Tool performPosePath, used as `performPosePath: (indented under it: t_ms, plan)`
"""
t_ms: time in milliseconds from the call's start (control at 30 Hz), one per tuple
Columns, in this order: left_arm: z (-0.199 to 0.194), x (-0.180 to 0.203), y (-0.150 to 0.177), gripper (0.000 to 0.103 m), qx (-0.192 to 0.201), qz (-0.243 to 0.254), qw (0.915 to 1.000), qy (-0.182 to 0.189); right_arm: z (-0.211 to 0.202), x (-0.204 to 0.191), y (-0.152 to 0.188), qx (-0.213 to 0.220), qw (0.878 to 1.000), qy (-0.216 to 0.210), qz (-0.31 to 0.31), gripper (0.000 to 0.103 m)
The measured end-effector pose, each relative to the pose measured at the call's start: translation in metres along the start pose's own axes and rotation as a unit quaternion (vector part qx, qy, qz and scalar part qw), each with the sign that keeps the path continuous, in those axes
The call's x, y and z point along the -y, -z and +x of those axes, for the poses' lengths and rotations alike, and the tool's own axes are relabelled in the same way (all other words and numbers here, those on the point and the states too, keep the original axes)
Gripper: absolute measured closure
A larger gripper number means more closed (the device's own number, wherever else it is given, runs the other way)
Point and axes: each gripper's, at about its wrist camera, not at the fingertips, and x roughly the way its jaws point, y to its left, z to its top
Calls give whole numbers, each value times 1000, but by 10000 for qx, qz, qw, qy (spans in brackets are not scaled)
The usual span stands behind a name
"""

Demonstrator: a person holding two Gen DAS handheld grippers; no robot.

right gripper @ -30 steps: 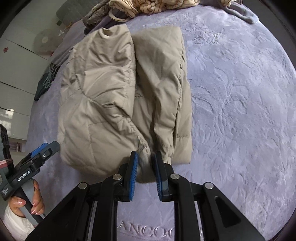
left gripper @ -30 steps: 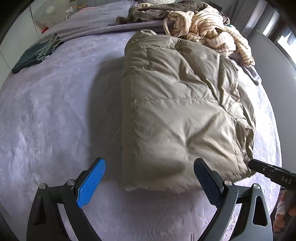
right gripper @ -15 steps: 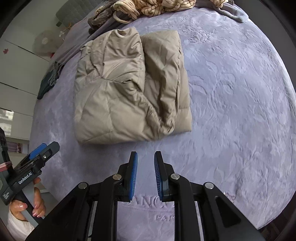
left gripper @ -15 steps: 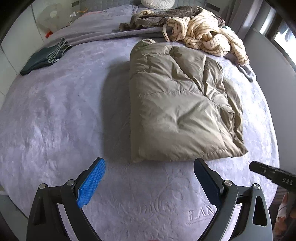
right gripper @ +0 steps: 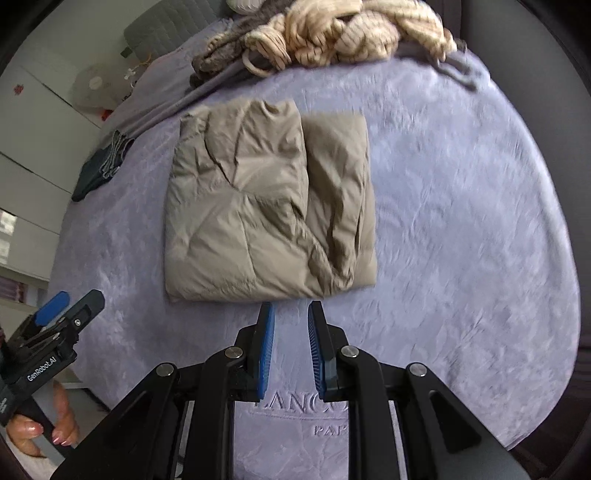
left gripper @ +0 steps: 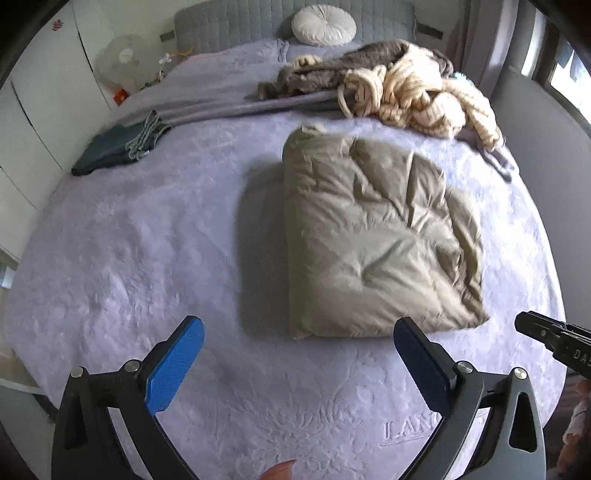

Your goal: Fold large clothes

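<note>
A folded beige puffer jacket (left gripper: 373, 240) lies flat on the lilac bed cover (left gripper: 147, 258); the right wrist view shows it too (right gripper: 266, 206), as a neat rectangle. My left gripper (left gripper: 298, 323) hovers above and short of the jacket's near edge. Its jaws are opening wide, with nothing between them. My right gripper (right gripper: 290, 305) hangs just short of the same edge, with a narrow gap between its blue pads and nothing in it. Each gripper shows in the other's view: the right gripper (left gripper: 532, 328), and the left gripper (right gripper: 74, 302) held by a hand (right gripper: 55, 424).
A pile of striped cream and grey clothes (left gripper: 406, 92) lies at the far side of the bed. A dark folded garment (left gripper: 118, 147) sits at the far left edge. A round white cushion (left gripper: 323, 24) leans on the headboard. White cupboards and a fan (left gripper: 123, 61) stand left.
Both grippers have risen and drawn back from the jacket, so it looks smaller and farther off. The right pads, earlier at the jacket's hem, now stand clear of it.
</note>
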Motion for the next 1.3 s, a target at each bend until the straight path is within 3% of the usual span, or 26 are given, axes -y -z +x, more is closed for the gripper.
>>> performPosePath:
  t_ms: [33, 67, 133, 200, 267, 400, 533, 700, 1300]
  plan:
    - [-3, -1, -2, 0, 34, -31, 10000, 3, -4, -3, -3, 70, 9999, 64, -43, 71]
    - [-7, -2, -5, 0, 85, -75, 9999, -8, -10, -7, -6, 161, 9997, 134, -89, 52]
    - [-14, -5, -10, 0, 160, -120, 9998, -55, -20, -12, -12, 342, 9992, 179, -130, 31]
    - [-21, -6, -15, 0, 257, -157, 9995, -119, -32, -18, -17, 539, 9981, 224, -211, 30]
    - [-26, -7, -19, 0, 311, -193, 9992, -144, -40, -24, -21, 672, 9968, 342, -272, 21]
    - [-37, -11, -24, 0, 396, -288, 9987, -145, -52, -29, -26, 855, 9948, 474, -288, 20]
    - [-45, -12, -26, 0, 482, -321, 9982, -160, -61, -33, -29, 1095, 9916, 610, -335, 0]
    - [-51, -12, -29, 0, 545, -309, 9978, -201, -71, -40, -31, 1315, 9880, 683, -428, 0]
    - [-58, -9, -30, 0, 615, -292, 9973, -269, -75, -44, -32, 1287, 9883, 694, -432, 0]
